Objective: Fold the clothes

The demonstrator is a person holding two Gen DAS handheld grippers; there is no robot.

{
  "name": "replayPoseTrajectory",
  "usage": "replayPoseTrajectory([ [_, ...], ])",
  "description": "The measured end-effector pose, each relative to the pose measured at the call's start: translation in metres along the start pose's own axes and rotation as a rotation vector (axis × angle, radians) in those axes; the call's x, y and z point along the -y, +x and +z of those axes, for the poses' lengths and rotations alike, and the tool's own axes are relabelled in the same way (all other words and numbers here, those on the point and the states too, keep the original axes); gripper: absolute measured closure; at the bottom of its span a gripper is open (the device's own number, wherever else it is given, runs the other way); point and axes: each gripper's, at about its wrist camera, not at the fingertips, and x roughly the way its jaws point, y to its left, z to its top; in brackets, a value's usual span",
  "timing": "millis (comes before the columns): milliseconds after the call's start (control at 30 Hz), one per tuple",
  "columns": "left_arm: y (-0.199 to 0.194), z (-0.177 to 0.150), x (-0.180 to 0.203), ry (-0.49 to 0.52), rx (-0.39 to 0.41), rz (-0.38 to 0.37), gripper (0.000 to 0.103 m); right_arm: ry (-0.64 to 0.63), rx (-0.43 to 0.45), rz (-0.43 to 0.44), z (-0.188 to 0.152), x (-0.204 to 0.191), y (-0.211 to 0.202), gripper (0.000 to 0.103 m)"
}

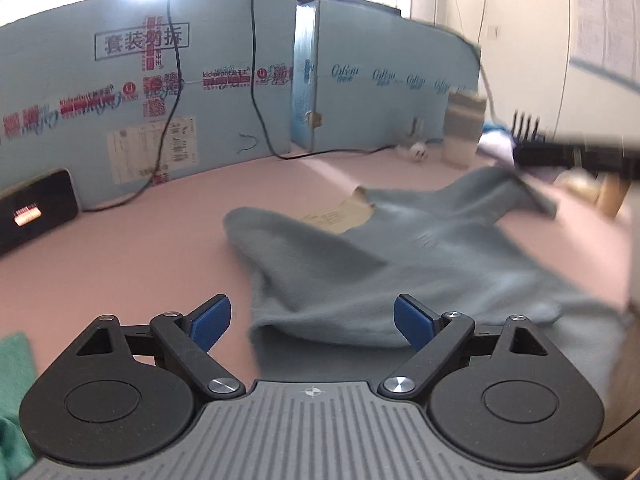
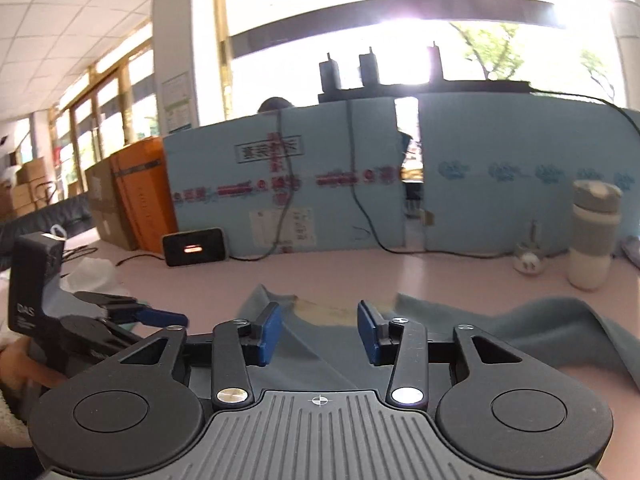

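A grey-blue long-sleeved garment [image 1: 400,264] lies spread on the pink table [image 1: 120,264], with a tan paper card [image 1: 340,214] showing at its neck. My left gripper [image 1: 314,322] hangs open and wide over the garment's near edge, nothing between its blue pads. In the right wrist view the same garment [image 2: 520,328] lies below my right gripper [image 2: 319,334], whose pads stand apart with no cloth pinched between them. The right gripper [image 1: 560,156] shows blurred at the far right, just above a raised sleeve end. One blue finger [image 2: 162,315] of the left gripper shows at the left.
Blue foam boards [image 1: 220,80] wall the table's back, with black cables hanging down them. A black device with an orange display [image 2: 196,246] stands at the back left, a white and grey bottle [image 2: 592,232] and a white plug [image 2: 528,260] at the back right. Green cloth [image 1: 16,380] lies near left.
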Motion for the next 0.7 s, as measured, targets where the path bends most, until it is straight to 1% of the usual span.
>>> replayPoseTrajectory([
  [33,0.001,-0.003,0.002,0.05,0.003,0.043,0.015,0.0,-0.008,0.025,0.007,-0.002,0.01,0.07],
  [100,0.002,-0.007,0.003,0.114,0.009,0.097,0.015,0.018,-0.038,0.071,0.021,-0.005,0.034,0.074],
  [167,0.002,-0.009,-0.002,0.127,0.008,0.108,0.015,0.049,-0.083,0.107,0.033,-0.007,0.059,0.074],
  [267,0.006,-0.009,-0.015,0.088,0.011,0.114,0.015,0.105,-0.163,0.153,0.048,-0.013,0.101,0.074],
  [367,0.008,-0.01,-0.025,0.066,0.022,0.144,0.015,0.102,-0.246,0.142,0.055,-0.023,0.145,0.073],
  [433,0.01,-0.011,-0.03,0.051,0.013,0.143,0.015,0.105,-0.318,0.142,0.053,-0.031,0.174,0.073],
  [467,0.01,-0.011,-0.032,0.043,0.008,0.142,0.015,0.11,-0.34,0.139,0.051,-0.034,0.184,0.073],
  [633,0.014,-0.013,-0.04,0.016,-0.011,0.139,0.015,0.108,-0.434,0.098,0.039,-0.039,0.227,0.073],
  [700,0.018,-0.013,-0.043,0.008,-0.033,0.148,0.015,0.115,-0.454,0.102,0.033,-0.039,0.237,0.073],
])
